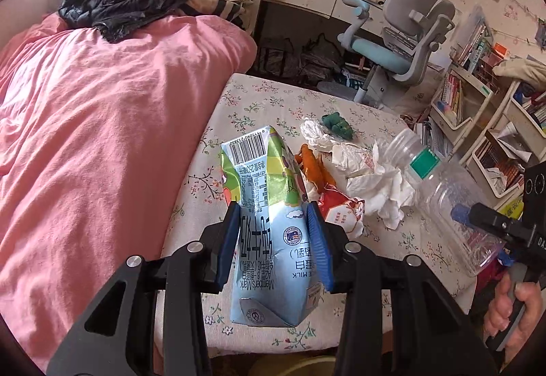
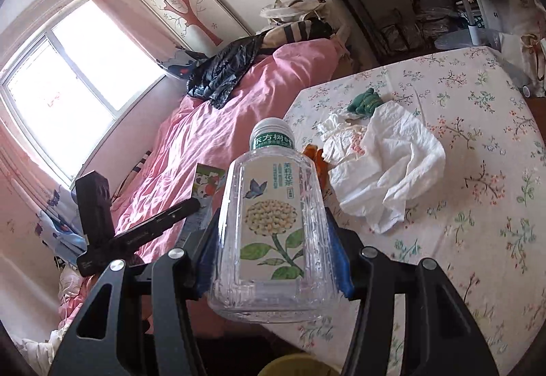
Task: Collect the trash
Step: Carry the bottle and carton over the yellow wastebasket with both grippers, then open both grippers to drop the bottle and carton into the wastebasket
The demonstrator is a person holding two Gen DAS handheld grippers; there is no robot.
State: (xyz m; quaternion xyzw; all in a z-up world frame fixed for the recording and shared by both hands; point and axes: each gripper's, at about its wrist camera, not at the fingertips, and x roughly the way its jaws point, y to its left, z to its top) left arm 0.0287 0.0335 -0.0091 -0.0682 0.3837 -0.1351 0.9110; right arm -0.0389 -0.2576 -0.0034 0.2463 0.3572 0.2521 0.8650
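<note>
The left gripper (image 1: 273,239) clamps a crumpled milk carton (image 1: 266,205) between its blue pads, lifted over the near edge of the floral-clothed table (image 1: 375,123). The right gripper (image 2: 273,260) squeezes a clear plastic bottle (image 2: 273,222), raised beside the carton. Behind them on the table lie crumpled white tissues (image 2: 385,171), an orange scrap (image 1: 315,168), a red-and-white wrapper (image 1: 341,208) and a small green toy (image 1: 337,126).

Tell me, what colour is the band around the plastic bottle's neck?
Green, with white lettering. The plastic bottle shows it best in the right wrist view.
</note>
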